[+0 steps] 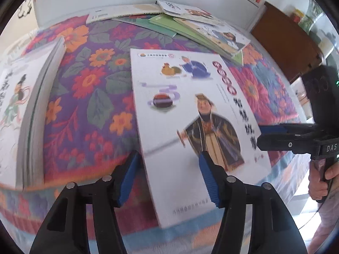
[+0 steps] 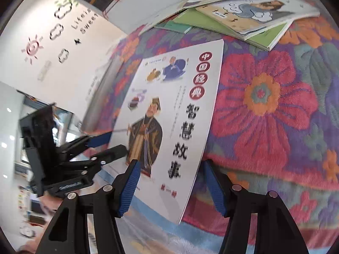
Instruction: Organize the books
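Two black grippers with blue pads are held over a white illustrated storybook lying on the floral quilted cloth; left gripper released, straddling its near-left edge; right gripper released, straddling its near-right edge; other books are piled behind

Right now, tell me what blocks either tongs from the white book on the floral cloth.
Nothing visible does. The white book lies alone on the floral cloth, its near end sticking out past the cloth's edge. The left tongs straddle its left edge, the right tongs its right edge, both open. The book pile lies beyond it, apart.
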Demonstrator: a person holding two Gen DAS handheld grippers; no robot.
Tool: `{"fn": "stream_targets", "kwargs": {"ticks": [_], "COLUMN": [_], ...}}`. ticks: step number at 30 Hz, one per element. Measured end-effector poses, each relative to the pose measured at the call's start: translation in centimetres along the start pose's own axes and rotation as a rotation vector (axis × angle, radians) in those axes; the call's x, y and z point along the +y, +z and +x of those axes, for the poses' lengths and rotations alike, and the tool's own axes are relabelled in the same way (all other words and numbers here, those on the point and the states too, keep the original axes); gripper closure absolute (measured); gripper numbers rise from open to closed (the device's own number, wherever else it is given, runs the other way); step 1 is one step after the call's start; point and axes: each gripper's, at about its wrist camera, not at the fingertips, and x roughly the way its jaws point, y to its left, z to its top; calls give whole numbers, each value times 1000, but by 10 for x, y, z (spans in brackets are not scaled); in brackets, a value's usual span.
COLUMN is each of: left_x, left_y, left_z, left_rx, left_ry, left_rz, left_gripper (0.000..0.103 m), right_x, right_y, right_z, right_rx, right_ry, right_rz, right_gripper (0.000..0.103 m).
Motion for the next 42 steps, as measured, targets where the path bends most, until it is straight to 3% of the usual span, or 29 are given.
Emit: {"fn": "stream_targets", "kwargs": {"ticks": [7, 16, 20, 22, 25, 35, 42], "left_x": [7, 31, 16, 5, 2, 22, 30], "left_y": [27, 61, 59, 55, 53, 46, 47], "left_z": [11, 25, 26, 28, 29, 23, 24], "left_rx": [-15, -65, -83, -101, -130, -200, -205], "left_ry": [-61, -153, -64, 16, 51, 31, 4], "left_rz": [4, -113, -47, -2, -6, -119, -148], "left_gripper": [43, 44, 46, 45, 45, 70, 72], "right_x": [-18, -34, -38, -43, -49, -37, -41], "right_y": [30, 55, 55, 48, 47, 52, 48], "right_z": [12, 12, 8, 8, 7, 10, 10], "right_rx": [16, -15, -115, -169, -159, -183, -186], "right_ry": [130, 222, 186, 161, 171, 156, 154], "right_rz": [57, 122, 65, 42, 57, 41, 42], "right_gripper": [44, 45, 63, 88, 88, 88, 88]}}
